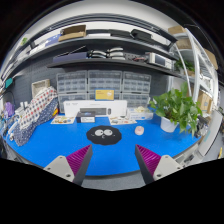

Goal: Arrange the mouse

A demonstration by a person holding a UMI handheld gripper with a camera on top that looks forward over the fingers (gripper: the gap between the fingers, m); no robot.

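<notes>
Gripper view: workshop bench under blue table covering (60, 140), seen from above the gripper (113, 158), held level and aimed straight ahead across the bench. Two fingers, each with one magenta pad (80, 157), spread wide apart with nothing between them. One round black mouse mat (103, 134) lying just beyond the fingertips, roughly centred between them. One small pale object, apparently the mouse (106, 134), resting on the mat; too small to confirm. One small pale ball-like item (139, 130) just right of the mat, apart from it. One leafy green potted plant (179, 108) in a white pot at the right end of the bench. One patterned bag or cloth (27, 122) at the left end. Behind the bench, banks of small grey drawer cabinets (100, 85), with one yellow label (104, 94) on a white box below them; lettering unreadable. Two overhead shelves (100, 57) stacked with boxes and gear. No brand names legible anywhere.
</notes>
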